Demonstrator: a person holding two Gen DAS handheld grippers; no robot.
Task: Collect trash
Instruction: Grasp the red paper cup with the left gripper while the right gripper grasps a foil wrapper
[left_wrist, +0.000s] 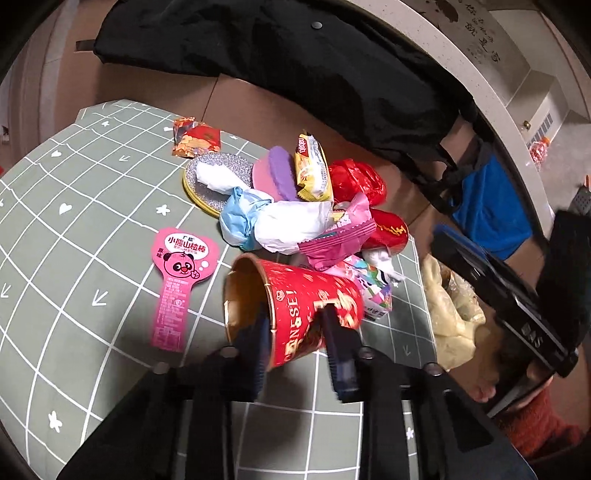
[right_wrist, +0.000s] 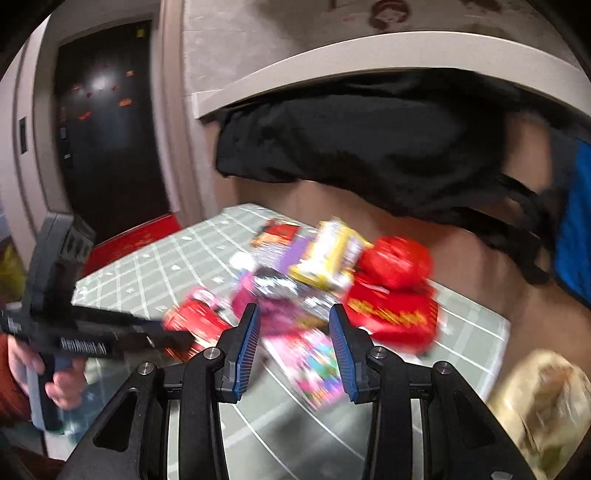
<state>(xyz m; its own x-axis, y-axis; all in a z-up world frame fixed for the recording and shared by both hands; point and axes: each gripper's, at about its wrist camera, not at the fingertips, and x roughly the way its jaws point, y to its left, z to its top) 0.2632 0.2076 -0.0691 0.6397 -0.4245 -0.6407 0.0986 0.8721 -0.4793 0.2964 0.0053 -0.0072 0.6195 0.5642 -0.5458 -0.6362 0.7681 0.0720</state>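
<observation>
Left hand-held gripper (left_wrist: 295, 328): clenched on red paper cup (left_wrist: 295, 310), tipped over on checked worktop (left_wrist: 74, 258). Right hand-held gripper (right_wrist: 293, 317): released, empty, above blurred wrappers (right_wrist: 314, 280).

- One red paper cup (left_wrist: 306, 317), lying on its side.
- One pink lollipop-shaped wrapper (left_wrist: 181, 275) with a bear face.
- One yellow snack packet (left_wrist: 312, 168).
- Two crumpled white tissues (left_wrist: 221, 177) (a third scrap near the red can is too small to be sure of).
- One red plastic bag (left_wrist: 356, 181).
- One red can (left_wrist: 389, 230).
- One silver scouring pad (left_wrist: 207, 184).
- One blue crumpled bag (left_wrist: 240, 218).
- Two grippers (right_wrist: 293, 325).
</observation>
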